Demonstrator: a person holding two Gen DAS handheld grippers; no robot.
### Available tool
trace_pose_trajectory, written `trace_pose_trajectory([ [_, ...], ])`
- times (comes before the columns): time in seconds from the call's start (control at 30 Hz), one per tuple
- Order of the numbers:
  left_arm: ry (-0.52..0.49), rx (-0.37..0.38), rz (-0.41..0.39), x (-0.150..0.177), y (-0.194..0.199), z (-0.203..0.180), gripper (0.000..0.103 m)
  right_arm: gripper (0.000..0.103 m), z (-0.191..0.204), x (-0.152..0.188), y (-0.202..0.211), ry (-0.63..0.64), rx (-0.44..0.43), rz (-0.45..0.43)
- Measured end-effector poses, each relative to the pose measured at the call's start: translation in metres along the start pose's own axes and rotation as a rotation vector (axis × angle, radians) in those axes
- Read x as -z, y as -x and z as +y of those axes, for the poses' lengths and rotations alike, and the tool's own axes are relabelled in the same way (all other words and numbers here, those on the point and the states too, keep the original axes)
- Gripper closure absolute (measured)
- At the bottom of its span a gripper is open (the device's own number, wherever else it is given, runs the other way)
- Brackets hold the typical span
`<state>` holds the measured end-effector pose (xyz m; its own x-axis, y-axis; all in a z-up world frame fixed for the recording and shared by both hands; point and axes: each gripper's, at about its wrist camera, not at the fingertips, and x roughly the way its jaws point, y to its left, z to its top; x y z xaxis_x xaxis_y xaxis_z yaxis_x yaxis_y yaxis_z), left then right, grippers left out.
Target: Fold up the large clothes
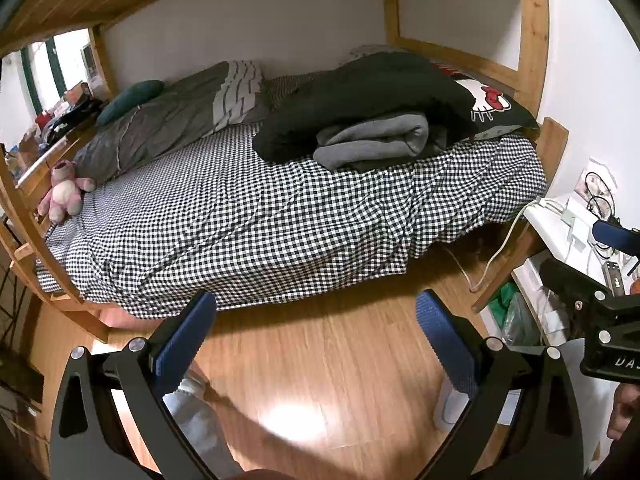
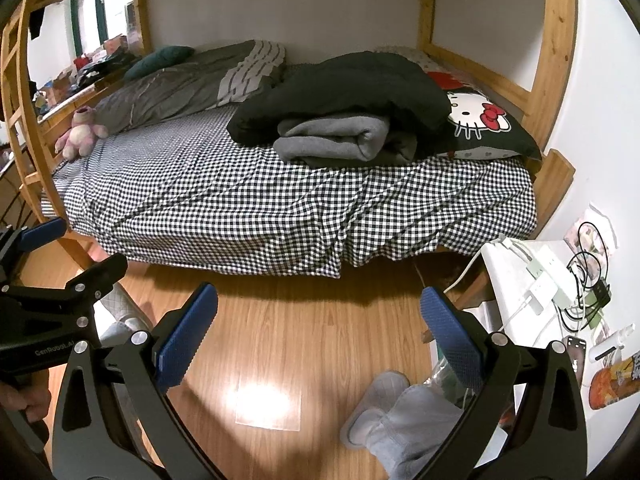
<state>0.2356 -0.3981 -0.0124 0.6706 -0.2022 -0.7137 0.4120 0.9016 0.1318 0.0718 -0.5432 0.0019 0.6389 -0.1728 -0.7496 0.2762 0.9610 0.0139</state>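
A folded grey garment (image 1: 372, 140) (image 2: 334, 138) lies on the checked bed sheet (image 1: 256, 220) (image 2: 224, 200), tucked against a bulky black garment (image 1: 360, 92) (image 2: 344, 88) heaped behind it. My left gripper (image 1: 316, 316) is open above the wooden floor, well short of the bed, with nothing between its blue pads. My right gripper (image 2: 320, 312) is likewise open and empty over the floor. Each gripper shows at the edge of the other's view: the right gripper (image 1: 592, 288) and the left gripper (image 2: 60, 264).
A wooden bunk frame (image 1: 532, 40) surrounds the bed. A grey duvet (image 1: 160, 128), a pink plush toy (image 1: 64, 192) and a cat-print pillow (image 2: 480, 120) lie on it. A white side table (image 2: 520, 276) with cables and chargers stands at right. The person's slippered foot (image 2: 376, 404) is on the floor.
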Motion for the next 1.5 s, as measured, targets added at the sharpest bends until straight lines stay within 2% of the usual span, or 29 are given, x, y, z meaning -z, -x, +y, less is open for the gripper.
trace_pose_trajectory([
  [0.4,-0.012,0.004,-0.013,-0.0032,0.0067,0.0007,0.004,0.003,0.0016,0.0002,0.0043,0.033,-0.026,-0.019],
  [1.5,-0.021,0.012,-0.004,0.0002,0.0089,0.0065,0.004,0.003,-0.0003,0.0004,0.0083,0.023,-0.032,-0.025],
])
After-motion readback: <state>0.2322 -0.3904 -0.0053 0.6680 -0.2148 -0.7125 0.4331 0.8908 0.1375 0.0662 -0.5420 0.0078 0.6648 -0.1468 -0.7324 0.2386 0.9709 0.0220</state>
